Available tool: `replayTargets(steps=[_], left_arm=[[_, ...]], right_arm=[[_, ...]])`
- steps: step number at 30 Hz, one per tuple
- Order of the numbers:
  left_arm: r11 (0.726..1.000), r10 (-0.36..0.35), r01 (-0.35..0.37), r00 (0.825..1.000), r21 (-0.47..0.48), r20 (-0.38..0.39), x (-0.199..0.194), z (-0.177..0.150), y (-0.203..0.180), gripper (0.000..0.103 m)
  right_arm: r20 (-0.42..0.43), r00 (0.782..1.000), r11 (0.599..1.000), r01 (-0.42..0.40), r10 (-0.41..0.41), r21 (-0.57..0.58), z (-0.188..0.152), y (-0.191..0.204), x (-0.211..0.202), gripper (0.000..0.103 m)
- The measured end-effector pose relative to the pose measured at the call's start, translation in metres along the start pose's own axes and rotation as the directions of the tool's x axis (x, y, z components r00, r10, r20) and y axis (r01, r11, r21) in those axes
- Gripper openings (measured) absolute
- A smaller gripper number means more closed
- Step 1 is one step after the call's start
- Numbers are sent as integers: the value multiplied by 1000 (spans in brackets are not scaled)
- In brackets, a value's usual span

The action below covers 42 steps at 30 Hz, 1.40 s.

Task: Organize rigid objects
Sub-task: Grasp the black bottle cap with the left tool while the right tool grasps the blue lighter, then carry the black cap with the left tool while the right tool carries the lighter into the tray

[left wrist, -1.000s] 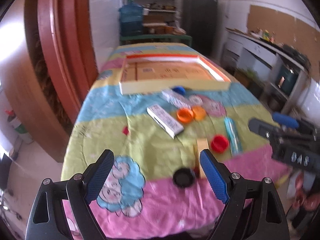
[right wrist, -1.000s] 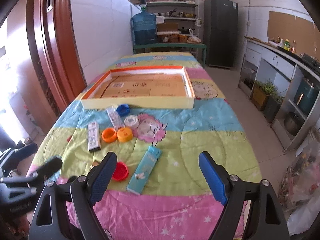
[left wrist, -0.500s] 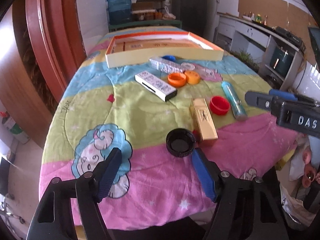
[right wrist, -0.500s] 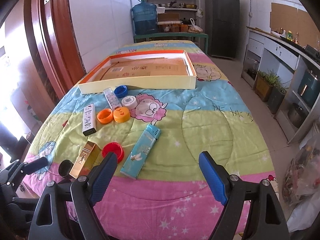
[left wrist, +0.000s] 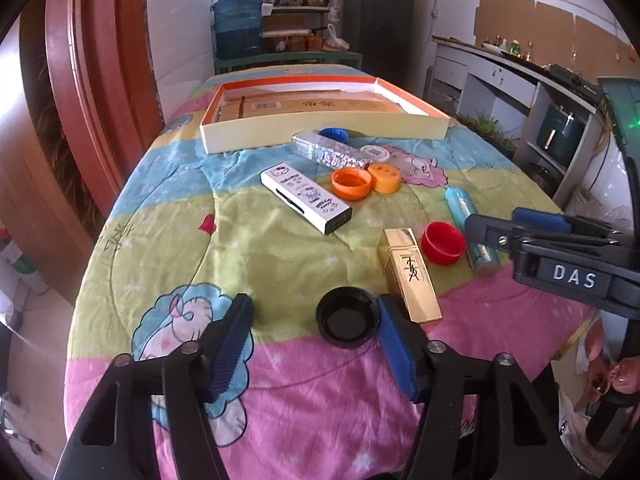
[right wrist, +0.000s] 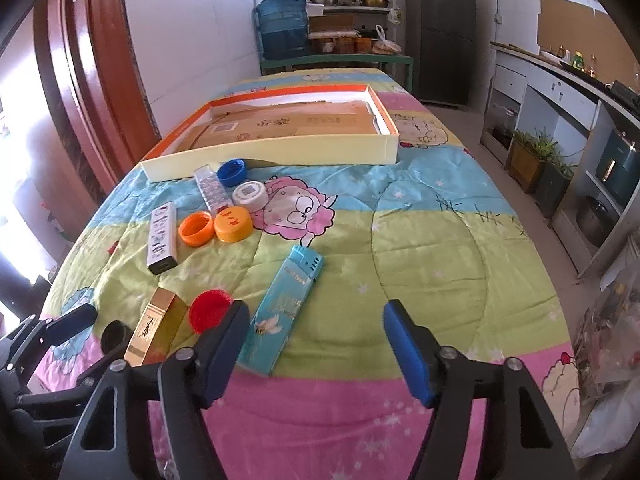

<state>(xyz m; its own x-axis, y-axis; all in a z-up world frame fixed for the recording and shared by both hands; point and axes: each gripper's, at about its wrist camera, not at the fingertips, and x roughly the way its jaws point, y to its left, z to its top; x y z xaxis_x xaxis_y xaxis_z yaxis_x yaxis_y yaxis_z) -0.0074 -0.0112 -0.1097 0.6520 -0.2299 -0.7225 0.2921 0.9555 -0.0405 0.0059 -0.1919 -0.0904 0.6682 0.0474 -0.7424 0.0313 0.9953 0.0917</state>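
My left gripper (left wrist: 314,340) hangs low over the near edge of the table. Its jaws are closing around a black cap (left wrist: 347,317), which lies close to the right finger and is not pinched. A gold box (left wrist: 410,276) and a red cap (left wrist: 444,242) lie just beyond. My right gripper (right wrist: 316,344) is also closing. The near end of a teal flat box (right wrist: 284,312) lies between its fingers, close to the left one and not gripped. A shallow orange-rimmed tray (right wrist: 272,156) sits farther back.
In front of the tray lie a white printed box (right wrist: 162,238), an orange cap (right wrist: 196,230), a yellow cap (right wrist: 233,223), a clear patterned box (right wrist: 212,188), a blue cap (right wrist: 232,172) and a white cap (right wrist: 250,196). A brown door frame stands left of the quilt-covered table, cabinets to the right.
Both grippers have sunk toward the table and their jaws have narrowed. The black cap now lies between the left fingers, and the teal box reaches between the right fingers.
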Motion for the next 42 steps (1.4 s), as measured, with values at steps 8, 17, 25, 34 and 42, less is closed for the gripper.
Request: replayTargets(steps=[8, 17, 25, 34, 42], left_arm=[[1000, 17, -16, 1000, -7, 23, 4, 4, 1, 31], [999, 5, -4, 1000, -50, 28, 4, 6, 7, 30], [995, -9, 11, 1000, -99, 18, 4, 10, 11, 30], [993, 1, 3, 1000, -120, 32, -1, 24, 14, 30], [992, 0, 7, 998, -123, 57, -4, 53, 14, 30]], right_arm=[[2, 999, 998, 34, -34, -46, -1, 12, 12, 56], [20, 1000, 996, 25, -23, -85, -3, 16, 8, 26], [31, 999, 997, 19, -17, -69, -1, 13, 4, 24], [58, 998, 999, 23, -21, -45, 11, 2, -7, 23], [71, 997, 999, 3, 1, -46, 30, 0, -9, 23]])
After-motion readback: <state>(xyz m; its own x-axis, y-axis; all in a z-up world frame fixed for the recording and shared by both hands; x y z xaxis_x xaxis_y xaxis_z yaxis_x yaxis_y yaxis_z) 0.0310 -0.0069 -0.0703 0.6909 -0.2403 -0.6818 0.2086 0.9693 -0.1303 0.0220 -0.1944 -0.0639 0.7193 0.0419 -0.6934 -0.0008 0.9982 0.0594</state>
